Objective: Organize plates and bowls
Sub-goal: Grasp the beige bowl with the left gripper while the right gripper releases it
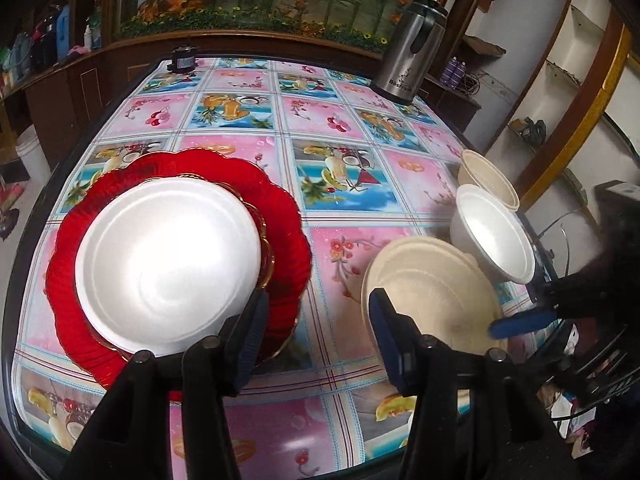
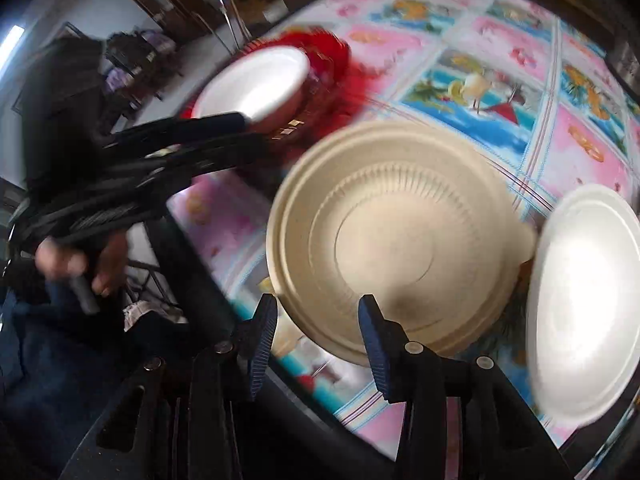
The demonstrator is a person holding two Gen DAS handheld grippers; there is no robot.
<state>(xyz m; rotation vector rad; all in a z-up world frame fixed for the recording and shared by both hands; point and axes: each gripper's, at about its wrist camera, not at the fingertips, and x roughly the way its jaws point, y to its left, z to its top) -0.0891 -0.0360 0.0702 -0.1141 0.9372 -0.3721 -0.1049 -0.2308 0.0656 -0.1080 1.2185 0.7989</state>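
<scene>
A white foam bowl [image 1: 168,264] sits on a red scalloped plate [image 1: 288,240] at the table's left. My left gripper [image 1: 316,320] is open, its left finger right by that bowl's near rim, empty. A beige plate [image 1: 432,292] lies at the right, with a white foam bowl [image 1: 492,240] and a beige bowl [image 1: 488,180] behind it. My right gripper [image 2: 318,324] is open, its fingers on either side of the beige plate's [image 2: 400,240] near rim. The right gripper's blue fingertip [image 1: 516,322] shows over that plate in the left wrist view.
A steel thermos jug [image 1: 412,52] stands at the far right of the fruit-print tablecloth [image 1: 332,128]. A small dark jar [image 1: 183,58] sits at the far edge. The table's right edge is just beyond the bowls. Shelves stand to the right.
</scene>
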